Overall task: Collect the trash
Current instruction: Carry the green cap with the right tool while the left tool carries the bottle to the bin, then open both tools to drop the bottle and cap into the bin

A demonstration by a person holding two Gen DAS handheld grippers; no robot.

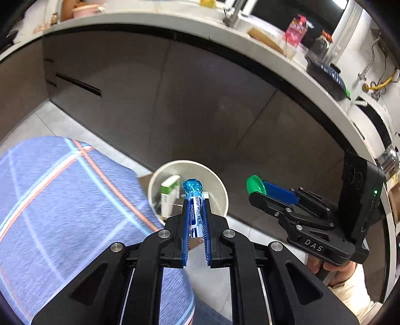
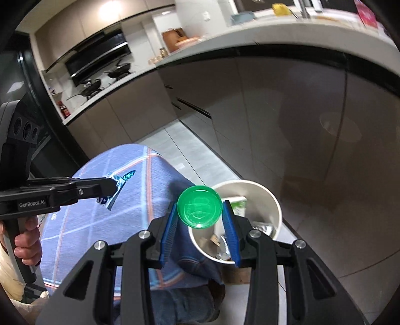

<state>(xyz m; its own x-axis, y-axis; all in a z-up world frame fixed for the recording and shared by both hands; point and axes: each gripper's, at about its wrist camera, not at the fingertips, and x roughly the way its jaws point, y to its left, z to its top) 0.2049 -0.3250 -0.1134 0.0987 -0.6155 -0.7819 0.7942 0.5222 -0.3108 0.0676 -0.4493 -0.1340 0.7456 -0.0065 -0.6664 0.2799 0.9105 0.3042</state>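
Already both grippers are loaded, so the picking-up looks done for this pair of items — what remains, as far as I can judge, is the drop. The left gripper (image 1: 195, 197) is clamped flat on a crumpled blue-and-white wrapper (image 1: 193, 190), whose foil end sticks out past the fingertips. In the left wrist view that foil end lines up with the mouth of the white trash bin (image 1: 220, 183), which stands on the tiled floor at about twelve o'clock from the jaws, just in front of the grey cabinet fronts. Whether the wrapper is truly above the opening or only in line with it I cannot say; the right wrist view shows the left gripper (image 2: 117, 185) out at nine o'clock, over the person's blue checked apron (image 2: 105, 220) and apart from the bin.

The right gripper (image 2: 200, 212) holds a round green lid (image 2: 199, 210) by its edges, its blue pads (image 2: 231, 225) pressing on either side. From that camera the lid sits at the bin's (image 2: 273, 200) ten o'clock rim, overlapping the edge rather than centred over it.

Inside the bin lie a green-and-white carton (image 1: 170, 195) and some crumpled silvery scraps, so earlier pickings have gone in. More clutter stands on the countertop (image 1: 155, 18) above — which of it counts as trash is not clear. Likely next: bring each item squarely over the opening, then let go.
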